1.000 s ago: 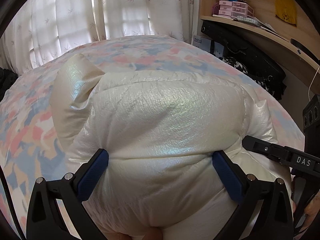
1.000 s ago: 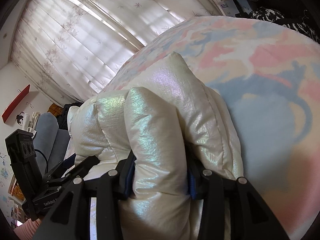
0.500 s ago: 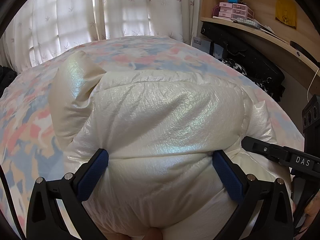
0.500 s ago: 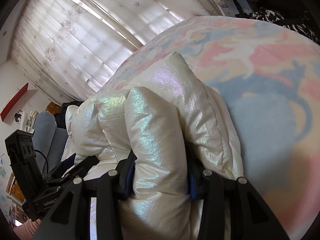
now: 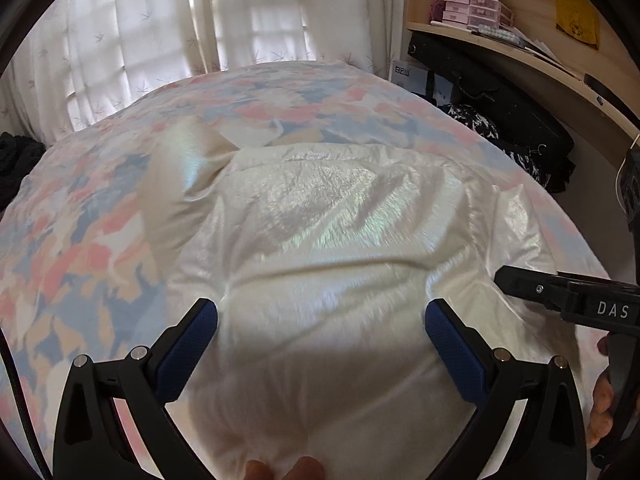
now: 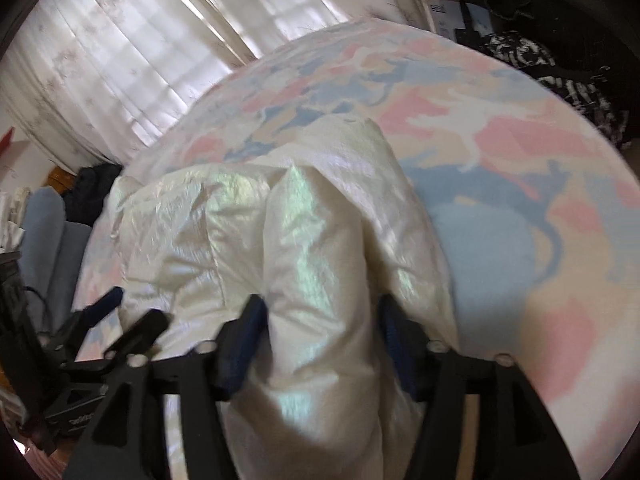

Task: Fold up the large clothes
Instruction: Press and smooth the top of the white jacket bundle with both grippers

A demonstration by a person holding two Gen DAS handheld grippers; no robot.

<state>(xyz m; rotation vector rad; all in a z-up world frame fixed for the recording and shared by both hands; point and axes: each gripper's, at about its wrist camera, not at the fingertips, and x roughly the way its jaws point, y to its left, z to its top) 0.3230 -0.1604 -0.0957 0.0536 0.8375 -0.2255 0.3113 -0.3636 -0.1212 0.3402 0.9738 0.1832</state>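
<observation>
Bed (image 5: 80, 240): broad mattress under a soft cover printed in pink, pale blue, peach and white patches; it fills most of both views and bears the garment.

White puffer jacket (image 5: 340, 240): large quilted garment of crinkled, pearly shell with a green-pink sheen, lying bunched on the near part of the bed, stitched into swollen panels; one padded lobe stands up at its far left.

Sheer white curtains (image 5: 160, 40): leaf-printed, backlit by a gridded window beyond the bed.

Wooden shelf (image 5: 520, 56): curved, at right, carrying small pink drawer boxes.

Left gripper (image 5: 320, 316): black frame with blue ribbed pads (image 5: 200, 336); fingers spread wide around a fat bulge of the jacket, pads at its flanks, and whether they press it cannot be told.

Right gripper (image 6: 324, 332): same build, view blurred; its jaws have just been opening, a thick padded roll of the jacket (image 6: 320, 280) lying between them, the blue pads seemingly only beside the fabric.

Fingertips (image 5: 600, 400): bare, on the right gripper's handle.
</observation>
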